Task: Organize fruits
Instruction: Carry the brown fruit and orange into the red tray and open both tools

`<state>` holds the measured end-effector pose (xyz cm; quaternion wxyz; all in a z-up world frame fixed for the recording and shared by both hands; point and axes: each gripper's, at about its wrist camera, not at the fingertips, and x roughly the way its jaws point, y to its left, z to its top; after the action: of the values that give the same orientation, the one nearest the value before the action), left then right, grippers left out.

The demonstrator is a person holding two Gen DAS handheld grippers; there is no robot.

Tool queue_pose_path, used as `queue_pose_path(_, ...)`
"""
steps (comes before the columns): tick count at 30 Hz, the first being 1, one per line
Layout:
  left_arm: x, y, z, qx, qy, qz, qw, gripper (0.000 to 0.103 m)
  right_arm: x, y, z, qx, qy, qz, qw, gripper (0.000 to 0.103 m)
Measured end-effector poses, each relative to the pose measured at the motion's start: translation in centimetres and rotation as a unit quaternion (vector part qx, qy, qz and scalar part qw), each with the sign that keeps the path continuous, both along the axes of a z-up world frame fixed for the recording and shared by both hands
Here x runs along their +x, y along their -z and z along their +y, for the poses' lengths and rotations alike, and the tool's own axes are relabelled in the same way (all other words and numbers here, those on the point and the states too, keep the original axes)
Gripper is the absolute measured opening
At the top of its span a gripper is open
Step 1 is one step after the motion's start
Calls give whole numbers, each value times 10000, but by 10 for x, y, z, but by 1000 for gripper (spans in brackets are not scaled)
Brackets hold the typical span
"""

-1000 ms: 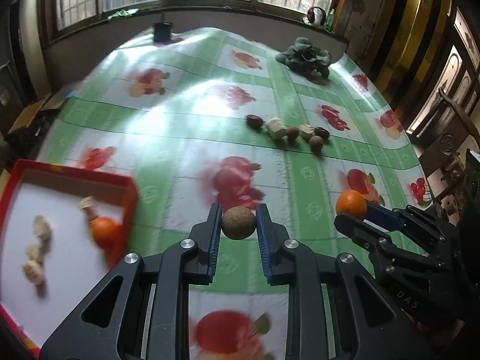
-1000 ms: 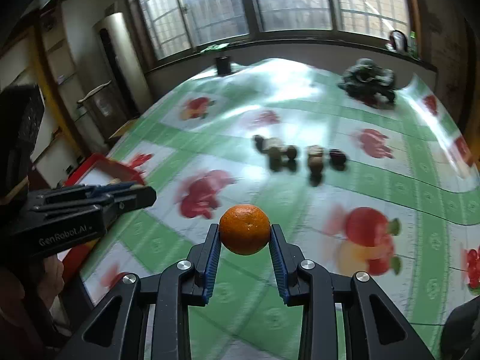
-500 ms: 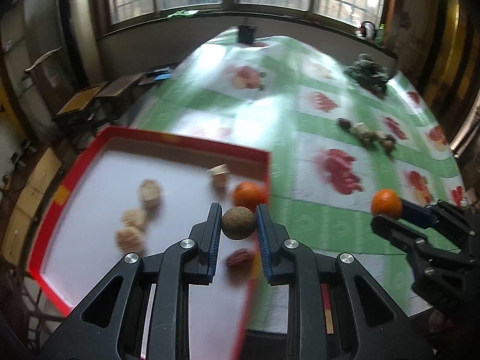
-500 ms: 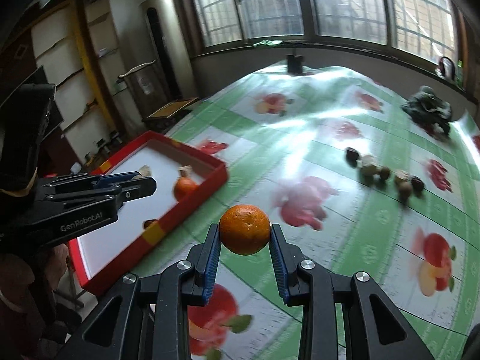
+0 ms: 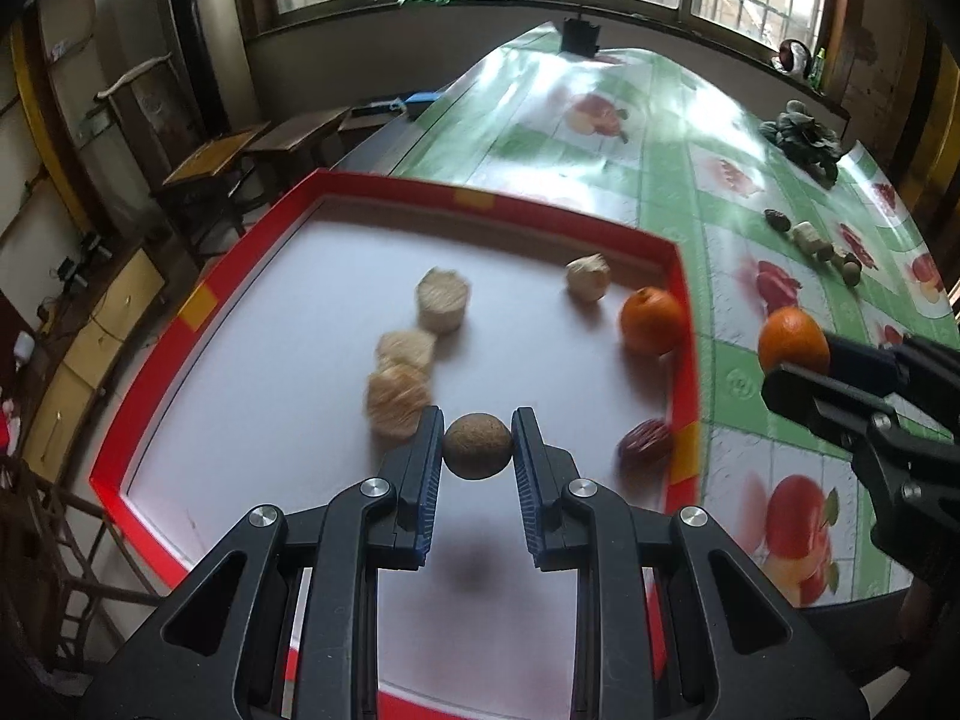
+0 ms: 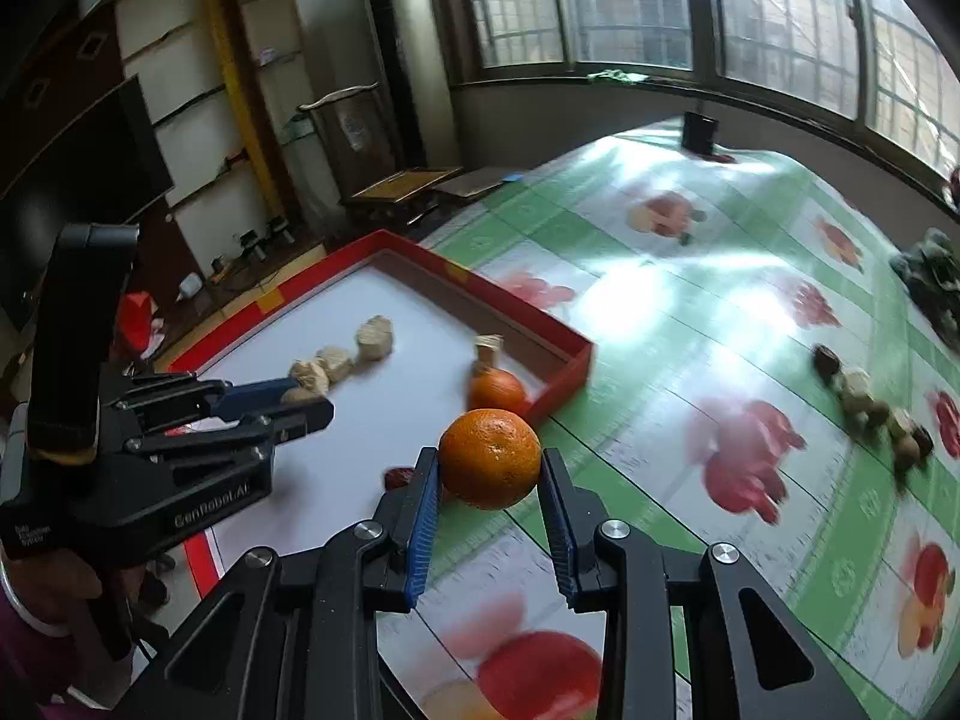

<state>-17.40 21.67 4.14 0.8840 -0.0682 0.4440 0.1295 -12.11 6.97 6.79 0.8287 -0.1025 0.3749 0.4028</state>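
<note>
Two hand-held grippers carrying fruit to a red-rimmed tray at the bench edge. The left gripper is clamped narrowly on a small brown round fruit, held clear above the tray's white floor; the soft shadow beneath it suggests it has not been set down. The right gripper grips an orange across its middle, jaws pressed to either side, and hangs over the green fruit-print cloth just outside the tray's near corner. Holding each fruit at its widest part probably keeps a round object from rolling out of the pads.

Already in the tray: a second orange against the right wall, a dark red fruit near the front corner, and four pale, rough-textured pieces, three of them in a loose row. This grouping suggests sorting by kind, so the carried orange likely belongs beside its twin.

A short line of unsorted fruits lies well apart on the cloth, so the task appears roughly half done.
</note>
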Motion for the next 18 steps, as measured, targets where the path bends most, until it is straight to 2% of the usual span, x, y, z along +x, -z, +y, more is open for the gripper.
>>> queue_pose_path(4, -6, 5, 9, -190, -31, 59, 9998, 22, 2, 3, 22, -66, -201, 46, 9998, 31)
queue_pose_path(12, -2, 11, 18, -219, -88, 87, 9997, 22, 22, 25, 70, -345, -460, 283, 9979, 31)
queue_pose_path(18, 2, 14, 20, -210, -86, 157, 9996, 22, 31, 39, 88, -545, -554, 398, 9962, 31)
